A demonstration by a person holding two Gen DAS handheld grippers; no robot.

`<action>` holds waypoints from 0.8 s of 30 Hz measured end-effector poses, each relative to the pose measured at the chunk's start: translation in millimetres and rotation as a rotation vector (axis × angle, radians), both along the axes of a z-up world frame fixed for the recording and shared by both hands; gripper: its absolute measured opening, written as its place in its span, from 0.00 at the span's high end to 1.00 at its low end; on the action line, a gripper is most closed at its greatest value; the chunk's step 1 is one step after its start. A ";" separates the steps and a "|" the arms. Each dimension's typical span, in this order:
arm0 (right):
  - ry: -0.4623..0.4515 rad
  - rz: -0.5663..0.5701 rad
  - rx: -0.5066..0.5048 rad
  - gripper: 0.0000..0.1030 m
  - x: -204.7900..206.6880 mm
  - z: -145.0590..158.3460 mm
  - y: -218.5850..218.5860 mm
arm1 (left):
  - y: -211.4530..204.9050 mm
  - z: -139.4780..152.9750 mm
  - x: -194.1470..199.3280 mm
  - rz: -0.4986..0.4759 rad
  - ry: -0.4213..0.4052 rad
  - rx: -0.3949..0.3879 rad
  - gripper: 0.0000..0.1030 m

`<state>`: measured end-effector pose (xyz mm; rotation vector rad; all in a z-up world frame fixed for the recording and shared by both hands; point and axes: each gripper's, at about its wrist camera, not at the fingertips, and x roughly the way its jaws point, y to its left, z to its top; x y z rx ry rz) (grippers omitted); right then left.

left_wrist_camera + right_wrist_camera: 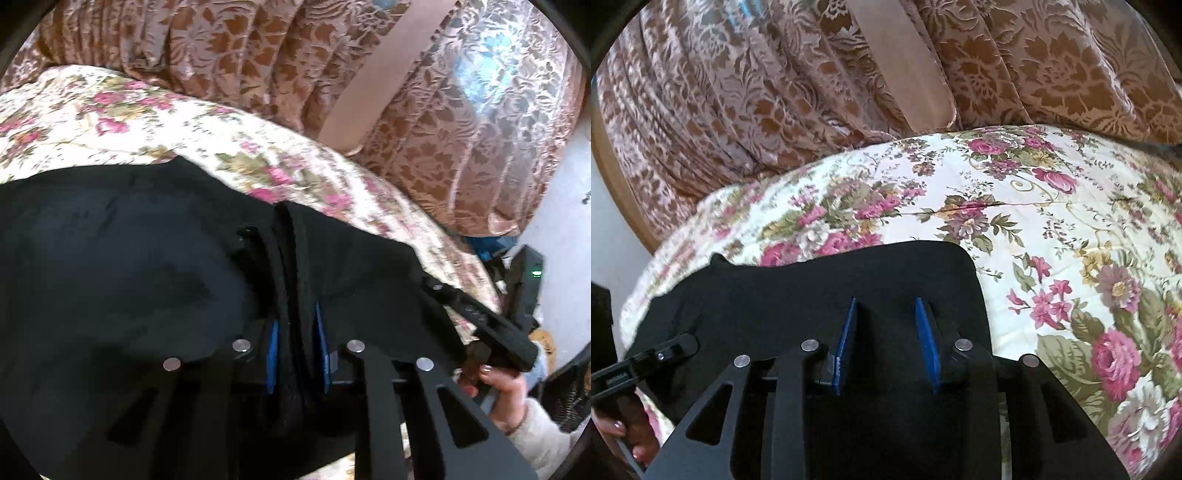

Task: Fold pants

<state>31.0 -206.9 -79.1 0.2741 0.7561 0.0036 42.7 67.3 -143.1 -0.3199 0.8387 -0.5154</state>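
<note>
While the brown-and-pink damask curtain (pixel 746 92) hangs in pleats across the back of both my views, the cream bedspread printed with pink roses and green leaves (pixel 1052 229) spreads below it and carries everything else. On that spread lie the black fabric pants (pixel 110 258), a wide dark sheet that fills the lower left of my left view and reaches into the lower middle of my right view, where one rounded corner of the cloth (pixel 960 258) rests flat on the flowers. A plain beige fabric band (pixel 365 85) runs down the curtain folds. My left gripper (pixel 295 332) has its blue-lined jaws drawn close together, clamped on a thick ridge of gathered black cloth that stands up between them and runs forward from the pads. My right gripper (pixel 886 339) sits over the flat cloth with its blue pads (pixel 846 339) clearly apart; black fabric lies between and under them, but I cannot tell whether they press on any fold of it. At the right edge of my left view I see my other tool's black body with my right hand (pixel 506 391) wrapped on its handle. Fingertips of my left hand (pixel 624 432) show at the lower left of my right view.
</note>
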 end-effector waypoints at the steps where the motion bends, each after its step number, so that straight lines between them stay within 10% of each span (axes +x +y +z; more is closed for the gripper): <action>1: -0.005 0.003 0.014 0.69 -0.6 -0.6 0.0 | -0.8 -5.4 0.8 -0.001 0.006 0.012 0.84; 8: -0.061 0.054 -0.053 0.69 -7.4 -13.6 12.1 | -3.5 -15.3 -4.2 0.000 -0.056 0.040 0.72; 13: -0.101 0.056 -0.072 0.69 -13.4 -16.7 12.4 | 11.7 -8.0 -18.1 0.056 -0.066 -0.013 0.37; 15: -0.112 0.051 -0.076 0.69 -16.9 -17.4 12.8 | 24.0 0.6 -27.1 0.136 -0.100 -0.006 0.18; 24: -0.145 0.022 -0.108 0.68 -41.1 -6.8 24.2 | 121.3 15.0 -59.9 0.494 -0.132 -0.049 0.09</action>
